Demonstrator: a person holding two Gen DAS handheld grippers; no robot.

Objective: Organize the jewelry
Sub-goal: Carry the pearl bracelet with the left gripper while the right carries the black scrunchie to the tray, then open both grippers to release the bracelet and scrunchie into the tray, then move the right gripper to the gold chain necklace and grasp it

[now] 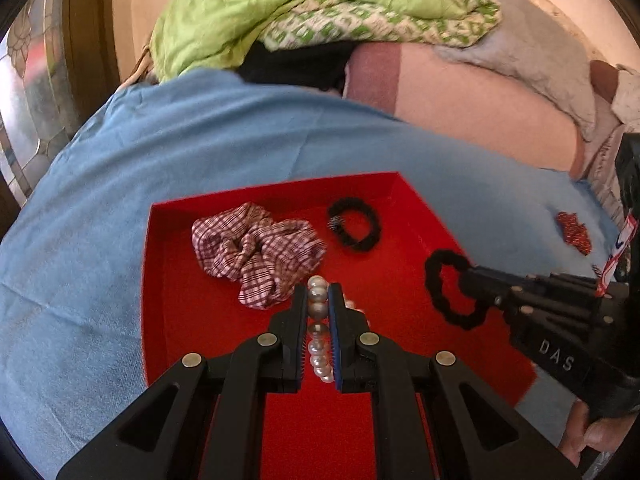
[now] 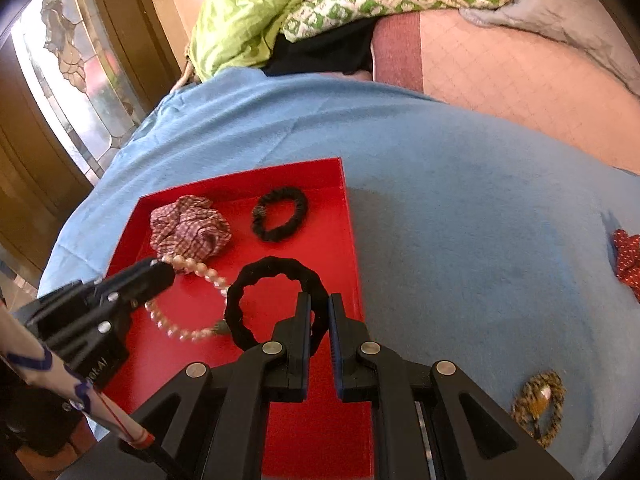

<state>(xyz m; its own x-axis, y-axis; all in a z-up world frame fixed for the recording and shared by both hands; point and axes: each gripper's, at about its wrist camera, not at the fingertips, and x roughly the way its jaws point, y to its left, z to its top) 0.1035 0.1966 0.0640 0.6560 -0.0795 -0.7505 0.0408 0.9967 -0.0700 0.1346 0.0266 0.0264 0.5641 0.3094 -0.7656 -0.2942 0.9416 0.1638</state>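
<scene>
- The left claw was clamped on a pearl bracelet, holding it just above the floor of the red tray; in the right wrist view the loop of pearls hung from the pads and looked to trail onto the tray.
- The right claw pinched a black scrunchie by its near side, its jaws drawn close on the fabric, over the tray's right edge.
- Already lying in the tray's far half were a checked scrunchie and a second black hair tie, near each other but not touching.
- The tray sat on a blue cloth spread over the bed, toward its left side.
- Well apart from the tray, on the cloth toward the bed's right edge, lay a red dotted scrunchie and a yellow-brown braided band, neither collected yet.
- The step in hand seemed to be dropping both held pieces into the tray.
- The next move probably called for each claw to let go over bare tray floor, so pearls and scrunchie did not tangle, then for the right claw to go for the loose pieces.
</scene>
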